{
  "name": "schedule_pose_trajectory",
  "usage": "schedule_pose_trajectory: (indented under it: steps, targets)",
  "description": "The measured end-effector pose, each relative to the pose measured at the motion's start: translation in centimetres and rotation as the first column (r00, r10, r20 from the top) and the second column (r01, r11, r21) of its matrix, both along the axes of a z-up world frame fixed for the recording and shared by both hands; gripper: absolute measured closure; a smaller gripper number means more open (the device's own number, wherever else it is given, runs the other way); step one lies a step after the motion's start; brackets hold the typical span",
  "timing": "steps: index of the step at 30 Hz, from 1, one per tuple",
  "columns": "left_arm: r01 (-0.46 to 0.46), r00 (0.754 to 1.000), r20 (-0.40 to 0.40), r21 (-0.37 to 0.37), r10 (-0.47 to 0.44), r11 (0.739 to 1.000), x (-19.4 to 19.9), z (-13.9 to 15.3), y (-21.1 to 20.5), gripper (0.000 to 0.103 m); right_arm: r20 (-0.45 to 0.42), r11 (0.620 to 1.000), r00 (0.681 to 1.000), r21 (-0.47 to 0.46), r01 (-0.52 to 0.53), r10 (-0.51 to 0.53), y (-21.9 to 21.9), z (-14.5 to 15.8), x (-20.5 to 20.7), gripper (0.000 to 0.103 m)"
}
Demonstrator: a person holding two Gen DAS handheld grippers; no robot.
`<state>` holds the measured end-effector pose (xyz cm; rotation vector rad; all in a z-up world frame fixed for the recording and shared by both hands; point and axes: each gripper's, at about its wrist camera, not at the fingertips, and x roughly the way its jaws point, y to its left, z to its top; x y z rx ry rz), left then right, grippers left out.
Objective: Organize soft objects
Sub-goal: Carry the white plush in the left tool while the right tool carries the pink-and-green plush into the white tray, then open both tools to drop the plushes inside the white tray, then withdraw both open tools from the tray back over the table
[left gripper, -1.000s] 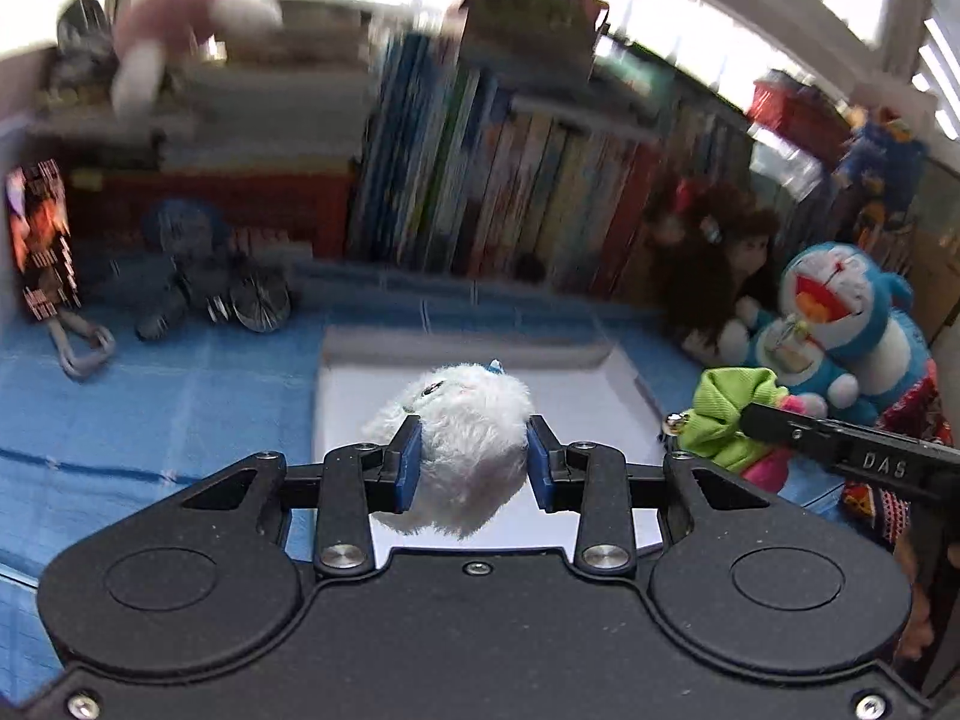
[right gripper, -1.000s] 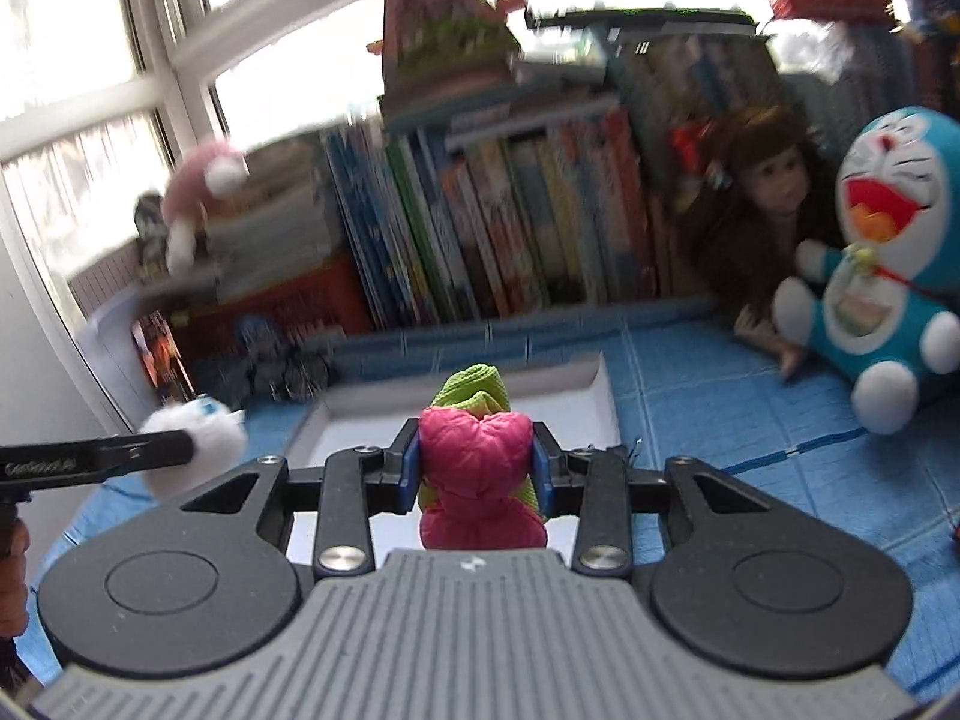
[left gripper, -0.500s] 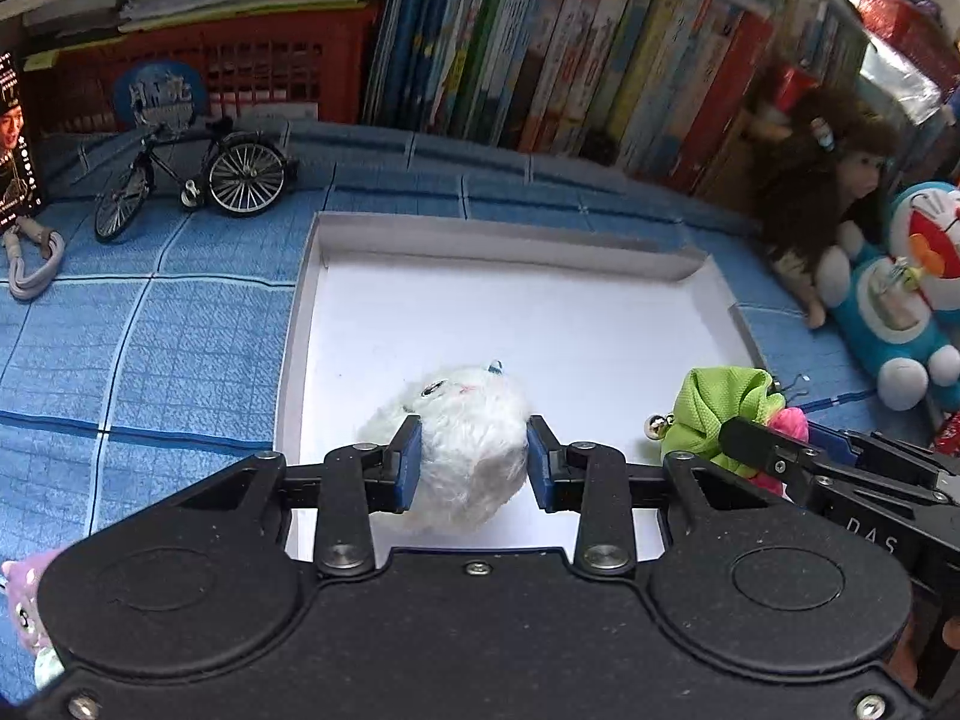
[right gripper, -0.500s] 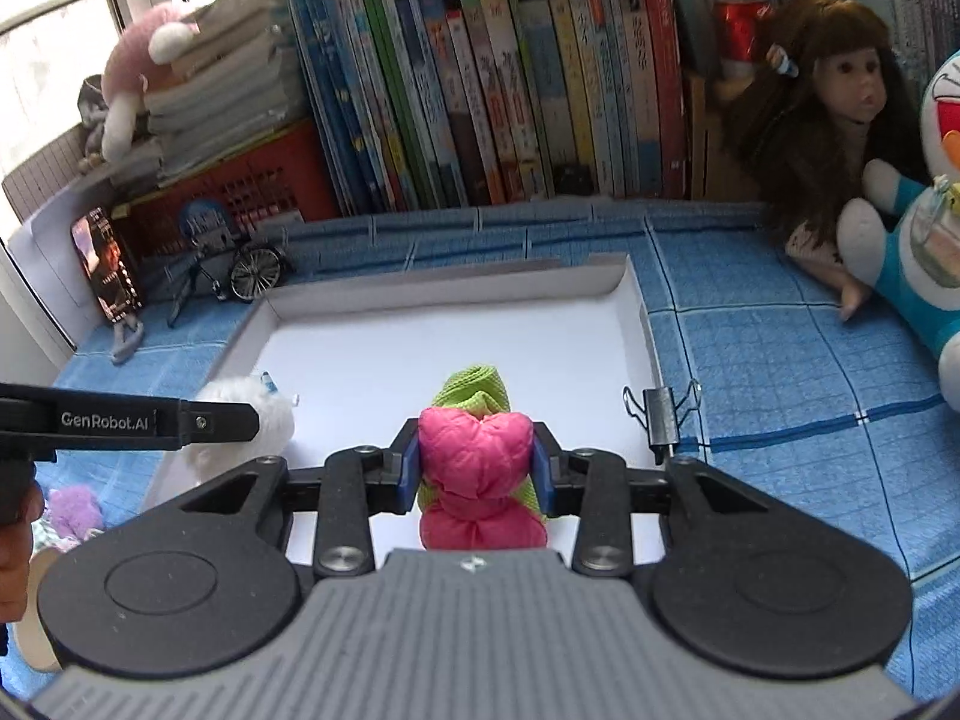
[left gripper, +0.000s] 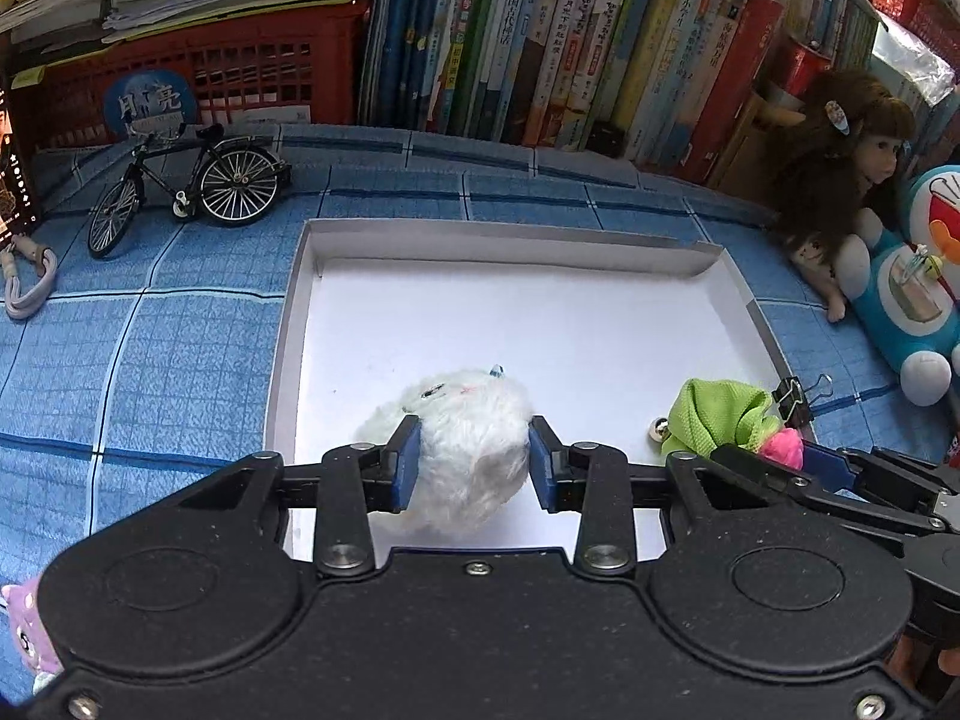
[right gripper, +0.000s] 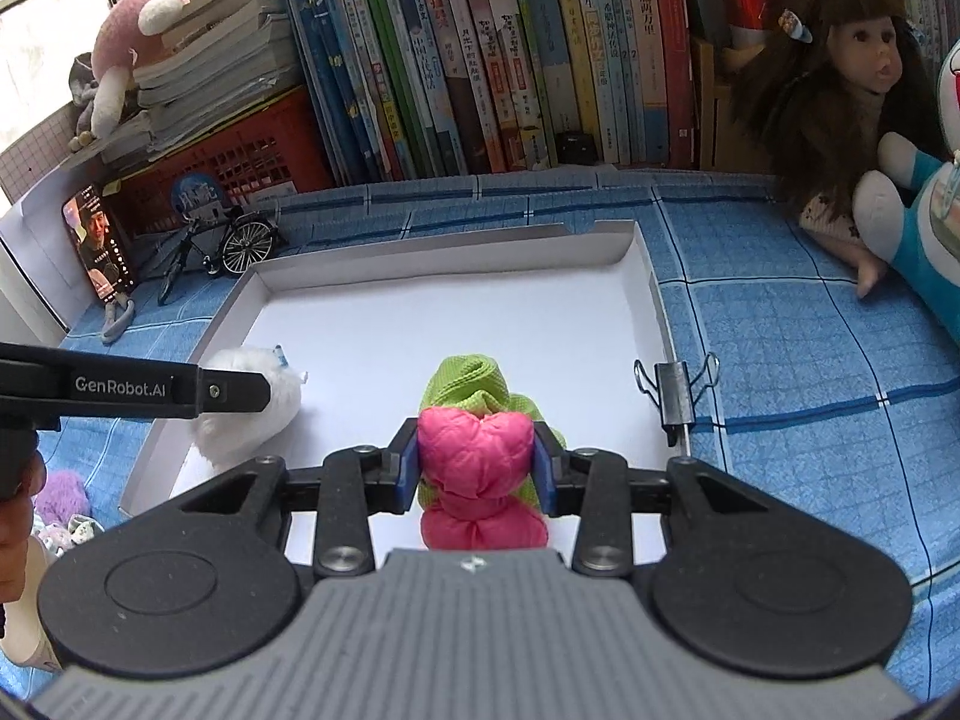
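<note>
The shallow white box (left gripper: 288, 324) lies on the blue checked cloth (left gripper: 150, 360). Over its near edge, the left tool (left gripper: 471, 461) pinches a white fluffy plush (left gripper: 468, 438); the right tool (right gripper: 474, 467), its jaws just easing wider, still pinches a pink-and-green soft toy (right gripper: 474, 450).

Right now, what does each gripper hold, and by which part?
Left gripper: white fluffy toy, pads on its sides. Right gripper: pink-and-green soft toy, pads on its pink part; jaws have just been opening.
</note>
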<state>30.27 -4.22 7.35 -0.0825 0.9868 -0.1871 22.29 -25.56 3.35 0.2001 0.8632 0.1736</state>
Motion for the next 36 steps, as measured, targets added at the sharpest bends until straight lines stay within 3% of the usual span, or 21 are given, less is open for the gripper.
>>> schedule_pose_trajectory:
  steps: [4, 11, 20, 28, 36]
  targets:
    - [-0.009, 1.000, 0.021, -0.030, 0.010, 1.000, -0.6, 0.8, 0.5, 0.055, 0.024, 1.000, 1.000, 0.010, -0.007, 0.007, -0.2, 0.7, -0.5, 0.040]
    - [0.018, 0.991, 0.135, 0.031, -0.022, 0.999, -3.7, 3.4, 0.6, 0.030, 0.094, 1.000, 0.996, 0.012, -0.005, 0.004, -0.4, 2.9, -2.4, 0.028]
    - [0.055, 0.965, 0.255, 0.038, -0.063, 0.998, -10.2, 6.3, 1.4, 0.021, 0.230, 1.000, 0.973, -0.013, -0.008, 0.011, -1.0, 6.2, -7.1, 0.014]
    - [0.073, 0.936, 0.344, 0.019, -0.075, 0.997, -16.1, 6.9, 2.4, 0.019, 0.365, 0.998, 0.931, -0.058, -0.003, 0.024, -1.3, 7.9, -13.0, 0.002]
    - [0.042, 0.890, 0.455, -0.022, -0.028, 0.999, -22.4, 6.3, 4.7, 0.015, 0.463, 0.996, 0.886, -0.088, 0.017, 0.026, -1.5, 7.7, -18.9, 0.000]
